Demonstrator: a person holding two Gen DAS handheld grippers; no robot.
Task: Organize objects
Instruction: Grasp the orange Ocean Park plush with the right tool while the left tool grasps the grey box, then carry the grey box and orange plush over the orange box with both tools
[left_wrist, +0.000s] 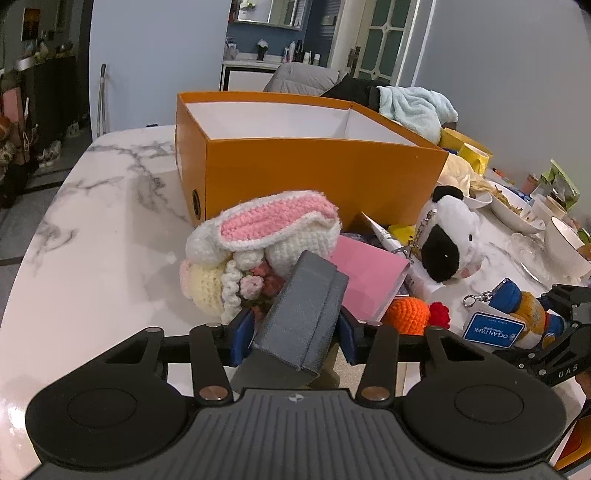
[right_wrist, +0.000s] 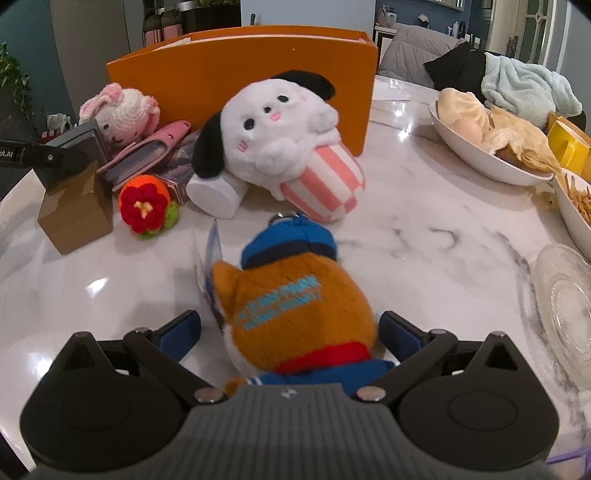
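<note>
Left gripper clamps grey case across its narrow sides, ready for lift toward open orange box behind. Right gripper straddles orange plush on worktop, pads apart, not yet pinching.

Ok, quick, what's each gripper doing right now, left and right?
Left gripper: closed on the grey case.
Right gripper: open, fingers either side of the orange plush, not pressing it.

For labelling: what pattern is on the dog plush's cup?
Pink and white stripes, clearest in the right wrist view.
</note>
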